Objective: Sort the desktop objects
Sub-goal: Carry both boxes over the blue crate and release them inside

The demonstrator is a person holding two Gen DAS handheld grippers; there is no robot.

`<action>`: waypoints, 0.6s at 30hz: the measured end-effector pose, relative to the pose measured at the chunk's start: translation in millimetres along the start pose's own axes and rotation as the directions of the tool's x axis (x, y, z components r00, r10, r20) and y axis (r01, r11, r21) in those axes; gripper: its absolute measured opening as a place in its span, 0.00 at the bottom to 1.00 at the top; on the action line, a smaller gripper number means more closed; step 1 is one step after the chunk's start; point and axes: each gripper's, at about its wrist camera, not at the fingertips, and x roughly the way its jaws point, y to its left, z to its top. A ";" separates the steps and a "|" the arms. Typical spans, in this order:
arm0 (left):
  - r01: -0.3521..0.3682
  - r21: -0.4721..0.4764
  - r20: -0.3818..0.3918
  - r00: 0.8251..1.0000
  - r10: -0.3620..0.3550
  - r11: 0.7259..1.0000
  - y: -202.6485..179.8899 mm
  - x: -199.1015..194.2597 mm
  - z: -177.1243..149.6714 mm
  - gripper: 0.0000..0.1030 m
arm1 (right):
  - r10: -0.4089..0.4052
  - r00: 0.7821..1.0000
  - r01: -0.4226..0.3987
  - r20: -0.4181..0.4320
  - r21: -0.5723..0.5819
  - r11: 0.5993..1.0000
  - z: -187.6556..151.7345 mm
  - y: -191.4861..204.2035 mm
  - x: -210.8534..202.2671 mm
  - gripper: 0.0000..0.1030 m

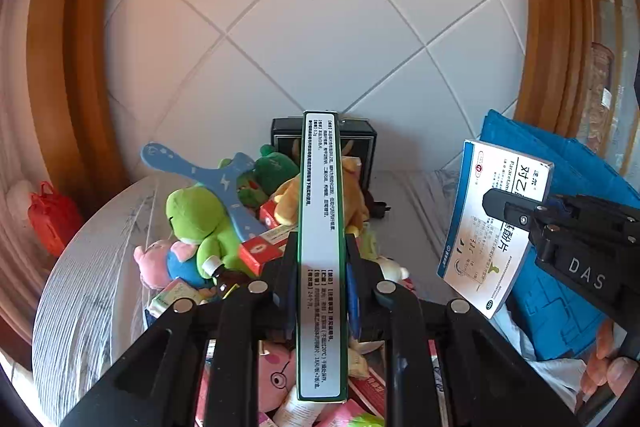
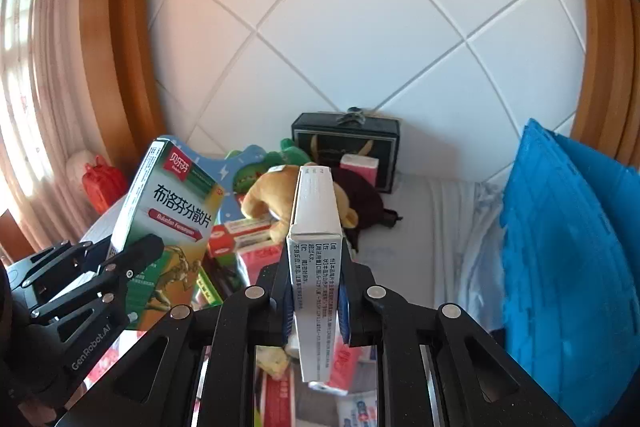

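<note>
green-edged box | white printed side | upright in left jaws

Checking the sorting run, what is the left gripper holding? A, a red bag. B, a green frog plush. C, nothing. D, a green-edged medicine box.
D: the left gripper is clamped on the green-edged medicine box, also seen side-on from the right wrist.

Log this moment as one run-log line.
left gripper: shut on green medicine box | right gripper: shut on white-and-blue medicine box | both boxes held above toy pile | blue bin: right side
</note>
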 end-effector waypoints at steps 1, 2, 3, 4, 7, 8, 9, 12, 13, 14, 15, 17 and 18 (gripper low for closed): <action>0.022 0.007 0.004 1.000 -0.022 1.000 -6.1 -1.9 2.4 0.18 | -0.022 1.000 0.022 0.008 0.005 1.000 1.5 -3.0 -7.4 0.16; 0.046 0.015 0.009 0.999 -0.046 0.999 -12.8 -4.3 4.7 0.18 | -0.045 0.999 0.045 0.015 0.008 0.999 2.8 -5.9 -15.3 0.16; 0.067 0.024 0.012 0.998 -0.067 0.997 -22.0 -7.3 6.4 0.18 | -0.071 0.997 0.071 0.024 0.010 0.997 4.6 -9.2 -24.8 0.16; 0.087 0.032 0.014 0.996 -0.088 0.996 -30.6 -9.9 8.6 0.18 | -0.094 0.995 0.094 0.033 0.017 0.995 6.7 -13.8 -34.4 0.16; 0.140 0.064 0.025 0.990 -0.141 0.988 -57.7 -17.8 17.1 0.18 | -0.145 0.988 0.142 0.056 0.048 0.989 16.0 -34.3 -61.9 0.16; 0.151 0.073 0.031 0.988 -0.153 0.986 -68.2 -20.5 20.2 0.18 | -0.162 0.985 0.159 0.065 0.053 0.986 19.4 -41.9 -71.1 0.16; 0.166 0.080 0.034 0.985 -0.169 0.983 -79.5 -23.3 24.6 0.18 | -0.182 0.980 0.178 0.075 0.057 0.982 22.9 -50.7 -81.5 0.16; 0.213 0.108 0.051 0.974 -0.219 0.971 -117.9 -31.3 40.0 0.18 | -0.232 0.967 0.226 0.106 0.068 0.972 32.3 -84.7 -115.8 0.16; 0.228 0.117 0.060 0.970 -0.236 0.967 -133.1 -34.2 45.4 0.18 | -0.245 0.962 0.238 0.116 0.071 0.969 35.4 -98.6 -125.2 0.16; 0.248 0.128 0.068 0.964 -0.258 0.960 -148.9 -35.2 51.2 0.18 | -0.260 0.958 0.252 0.125 0.073 0.965 38.6 -113.7 -135.6 0.16; 0.269 0.133 0.072 0.957 -0.280 0.954 -165.7 -35.0 57.1 0.18 | -0.276 0.952 0.269 0.132 0.069 0.961 42.8 -129.5 -145.8 0.16; 0.299 0.133 0.071 0.948 -0.310 0.945 -202.7 -33.0 70.5 0.18 | -0.309 0.940 0.304 0.141 0.056 0.951 48.9 -163.3 -162.2 0.16; 0.313 0.132 0.073 0.943 -0.324 0.941 -222.4 -32.0 77.9 0.18 | -0.328 0.934 0.324 0.141 0.051 0.945 52.6 -183.2 -170.3 0.16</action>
